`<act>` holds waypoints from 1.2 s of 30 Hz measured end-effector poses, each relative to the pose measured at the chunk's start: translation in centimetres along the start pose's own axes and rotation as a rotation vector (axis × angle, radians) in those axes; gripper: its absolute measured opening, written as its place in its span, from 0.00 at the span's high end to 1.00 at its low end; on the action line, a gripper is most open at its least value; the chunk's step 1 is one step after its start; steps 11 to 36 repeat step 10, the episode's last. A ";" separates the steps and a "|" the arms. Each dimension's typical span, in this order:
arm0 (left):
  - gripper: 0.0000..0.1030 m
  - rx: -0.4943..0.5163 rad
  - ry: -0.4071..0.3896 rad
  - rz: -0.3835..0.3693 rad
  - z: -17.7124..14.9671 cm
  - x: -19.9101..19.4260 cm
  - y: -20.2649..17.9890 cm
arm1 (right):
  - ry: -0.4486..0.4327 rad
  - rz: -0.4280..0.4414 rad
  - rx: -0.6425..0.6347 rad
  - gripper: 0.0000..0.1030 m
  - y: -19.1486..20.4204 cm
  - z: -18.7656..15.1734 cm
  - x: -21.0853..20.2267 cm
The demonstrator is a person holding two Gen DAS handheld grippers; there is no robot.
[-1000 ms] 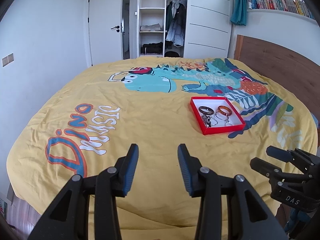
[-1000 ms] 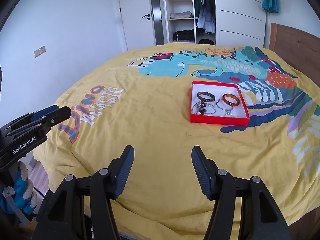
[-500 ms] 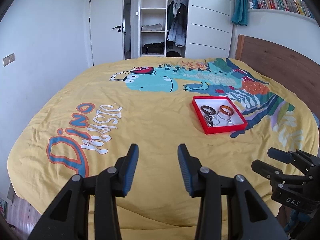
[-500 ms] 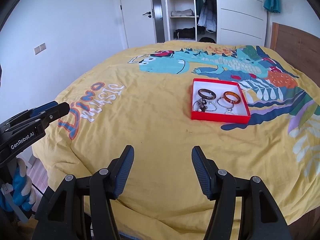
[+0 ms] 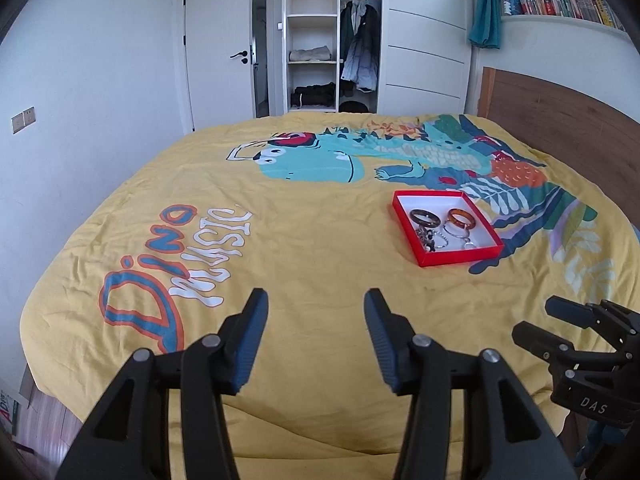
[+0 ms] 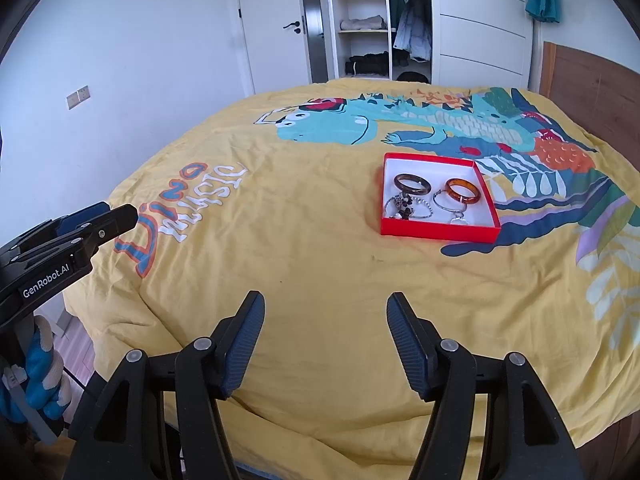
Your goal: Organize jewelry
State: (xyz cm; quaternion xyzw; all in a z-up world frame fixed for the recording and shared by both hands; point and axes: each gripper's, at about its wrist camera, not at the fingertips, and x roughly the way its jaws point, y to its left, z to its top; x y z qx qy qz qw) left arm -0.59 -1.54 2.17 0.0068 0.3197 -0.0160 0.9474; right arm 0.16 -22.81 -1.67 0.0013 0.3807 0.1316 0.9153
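Note:
A red tray with a white floor lies on the yellow bedspread, right of centre. It holds a dark bangle, an amber bangle and a few silver chain bracelets. My left gripper hovers over the near part of the bed, well short of the tray. Its jaws are opening and nothing is between them. My right gripper is also near the bed's front edge, with its jaws opening slightly and nothing between them. The tray lies ahead of it, slightly to the right.
The bedspread carries a dinosaur print and drops off just below both grippers. A wooden headboard stands at the right, with an open wardrobe and a door beyond the bed. A blue-gloved hand holds the left gripper.
The left gripper's jaws have spread noticeably wider. The right gripper and the tray look the same as before.

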 end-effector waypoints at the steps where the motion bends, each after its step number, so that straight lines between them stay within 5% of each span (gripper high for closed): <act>1: 0.53 0.000 0.002 -0.001 0.0 0.0 0.0 | 0.000 0.001 0.000 0.39 0.0 0.0 0.0; 36: 0.53 0.005 0.010 -0.003 -0.7 0.1 -0.1 | 0.001 0.001 0.001 0.39 -0.1 -0.1 0.0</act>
